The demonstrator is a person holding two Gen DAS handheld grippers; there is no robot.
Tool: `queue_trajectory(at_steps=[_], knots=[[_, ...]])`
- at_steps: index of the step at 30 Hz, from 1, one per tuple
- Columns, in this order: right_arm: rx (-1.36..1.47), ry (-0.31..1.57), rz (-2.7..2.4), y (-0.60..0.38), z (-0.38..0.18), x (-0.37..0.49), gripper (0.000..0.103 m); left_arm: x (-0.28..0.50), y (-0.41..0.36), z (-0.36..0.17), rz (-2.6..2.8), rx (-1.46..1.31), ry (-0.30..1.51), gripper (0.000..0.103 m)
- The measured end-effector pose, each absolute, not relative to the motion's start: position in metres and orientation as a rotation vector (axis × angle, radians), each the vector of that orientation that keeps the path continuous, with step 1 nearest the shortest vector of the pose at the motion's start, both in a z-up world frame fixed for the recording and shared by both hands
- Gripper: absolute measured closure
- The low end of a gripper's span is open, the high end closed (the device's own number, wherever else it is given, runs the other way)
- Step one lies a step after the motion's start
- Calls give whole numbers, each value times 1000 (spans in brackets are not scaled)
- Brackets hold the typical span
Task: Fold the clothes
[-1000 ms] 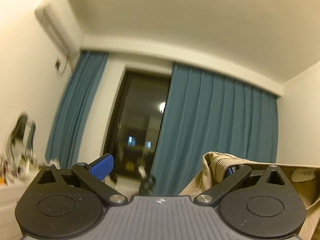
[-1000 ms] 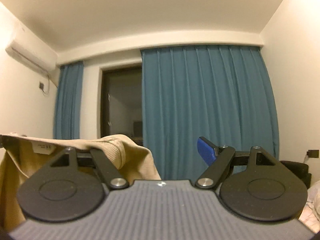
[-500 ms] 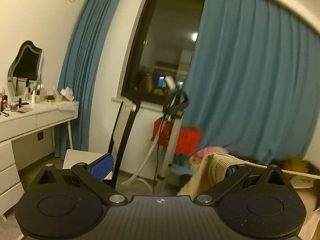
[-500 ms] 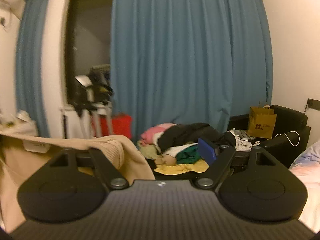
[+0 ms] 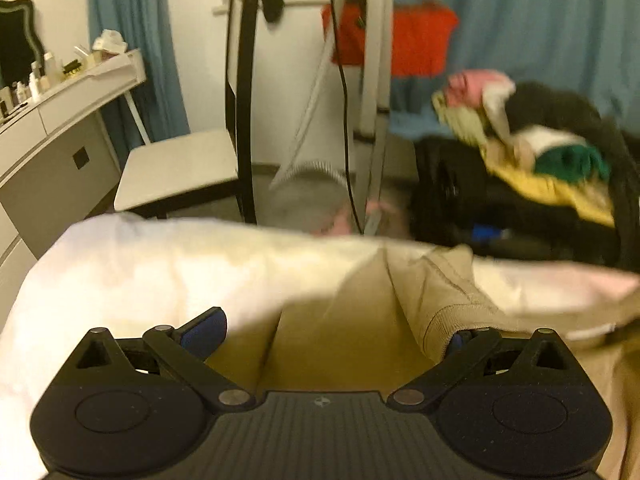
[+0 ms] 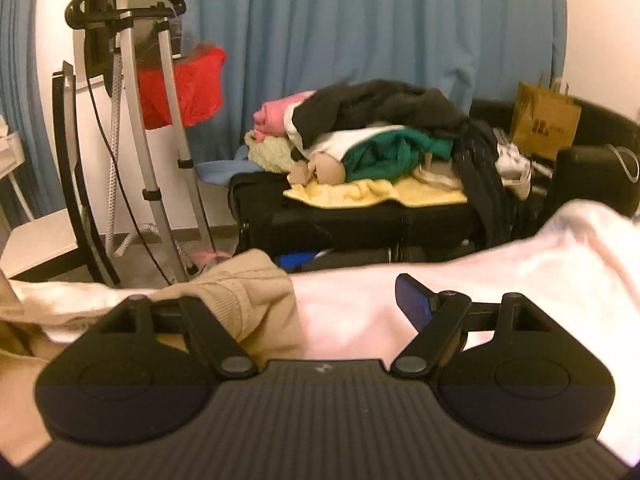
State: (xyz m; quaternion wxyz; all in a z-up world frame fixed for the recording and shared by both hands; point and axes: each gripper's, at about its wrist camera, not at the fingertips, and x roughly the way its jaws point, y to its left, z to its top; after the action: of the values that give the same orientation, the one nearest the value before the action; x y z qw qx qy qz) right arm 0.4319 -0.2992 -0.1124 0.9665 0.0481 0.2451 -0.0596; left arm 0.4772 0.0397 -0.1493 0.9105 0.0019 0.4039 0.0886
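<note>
Beige garment [image 5: 352, 320] stretched between both grippers above a pale bed surface [image 5: 140, 272].

Ribbed hem of the cloth drapes over the inner finger of each tool: at about 3 o'clock of the left gripper [image 5: 332, 332], and at 9 o'clock of the right gripper [image 6: 320, 300]. Both sets of jaws stand wide apart, the blue pad [image 6: 414, 306] on each outer finger bare; whether the covered fingers pinch the cloth I cannot tell. At 12 o'clock beyond the bed sits a heap of mixed clothes [image 6: 376, 136], with a garment steamer stand [image 6: 156, 120] at 10 o'clock before blue curtains [image 6: 360, 24].
</note>
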Motion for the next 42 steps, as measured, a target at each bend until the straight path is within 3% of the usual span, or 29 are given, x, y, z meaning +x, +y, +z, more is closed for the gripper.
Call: queue_trajectory(at_steps=[5,12,20,37,42], knots=[[87,467,-124,-293,-99,400,24,386,38,-108,190,39,825,0],[36,465,-182,-284,-78,335,24,240,3,3,199,13,835,0],[93,494,-197,-298,-105,273,24,108,-21,42,200,-8,847,0],[194,497,-197,-322,-121,212,24,62,-43,74,-7,-76,801,0],[243,530,-191,-320,-116,192,24,54,-40,82,16,-130,890,0]])
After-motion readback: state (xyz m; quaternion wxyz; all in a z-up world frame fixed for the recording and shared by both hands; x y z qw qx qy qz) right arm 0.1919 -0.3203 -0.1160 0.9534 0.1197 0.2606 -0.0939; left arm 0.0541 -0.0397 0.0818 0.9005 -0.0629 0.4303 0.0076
